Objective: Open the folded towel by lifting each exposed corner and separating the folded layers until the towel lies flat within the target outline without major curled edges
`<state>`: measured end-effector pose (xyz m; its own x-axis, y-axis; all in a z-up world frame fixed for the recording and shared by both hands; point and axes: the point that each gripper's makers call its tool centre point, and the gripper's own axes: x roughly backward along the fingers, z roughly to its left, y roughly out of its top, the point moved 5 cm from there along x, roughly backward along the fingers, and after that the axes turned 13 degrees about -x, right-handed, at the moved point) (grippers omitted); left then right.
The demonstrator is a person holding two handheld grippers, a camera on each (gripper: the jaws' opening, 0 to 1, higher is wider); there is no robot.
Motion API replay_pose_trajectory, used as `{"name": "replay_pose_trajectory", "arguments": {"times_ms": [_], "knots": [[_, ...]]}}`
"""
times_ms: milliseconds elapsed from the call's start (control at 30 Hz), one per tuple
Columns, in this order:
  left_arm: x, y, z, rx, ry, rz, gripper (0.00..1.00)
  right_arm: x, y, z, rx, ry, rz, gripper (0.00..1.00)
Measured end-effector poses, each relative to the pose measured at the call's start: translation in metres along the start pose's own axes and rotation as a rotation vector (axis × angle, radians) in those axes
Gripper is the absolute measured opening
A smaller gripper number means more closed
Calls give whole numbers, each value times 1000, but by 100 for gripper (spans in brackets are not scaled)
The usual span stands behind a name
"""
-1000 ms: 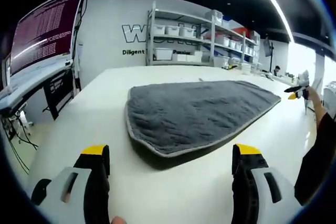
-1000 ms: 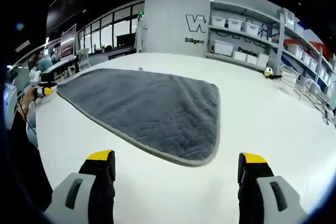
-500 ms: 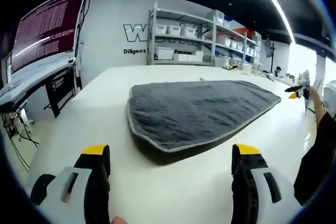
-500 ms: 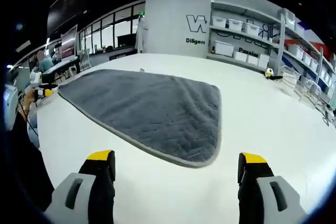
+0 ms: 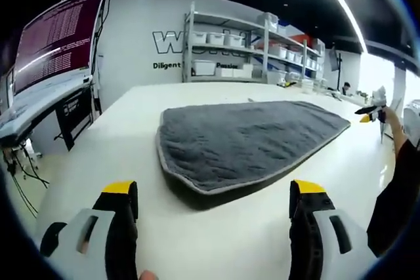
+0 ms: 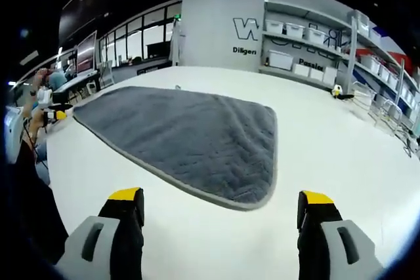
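Grey towel (image 5: 243,139) flat on white table (image 5: 118,142), edges uncurled; both tools (image 5: 213,211) (image 6: 222,218) agape, short of hem

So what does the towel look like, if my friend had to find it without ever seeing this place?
Start at the big white table in front of the shelves of white bins. The towel lies spread in the middle of it, just beyond the open yellow-tipped tongs. It is dark grey and fluffy with a pale grey border, the only dark soft thing on the white top.
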<state>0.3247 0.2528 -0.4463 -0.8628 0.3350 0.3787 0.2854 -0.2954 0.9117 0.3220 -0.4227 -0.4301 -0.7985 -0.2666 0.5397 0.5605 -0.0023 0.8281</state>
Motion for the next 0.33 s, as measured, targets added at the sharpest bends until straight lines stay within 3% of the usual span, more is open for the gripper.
{"name": "replay_pose_trajectory", "arguments": {"times_ms": [333], "knots": [[-2,-1,1,2,-4,4,94,3,0,0,2,-7,9,99]]}}
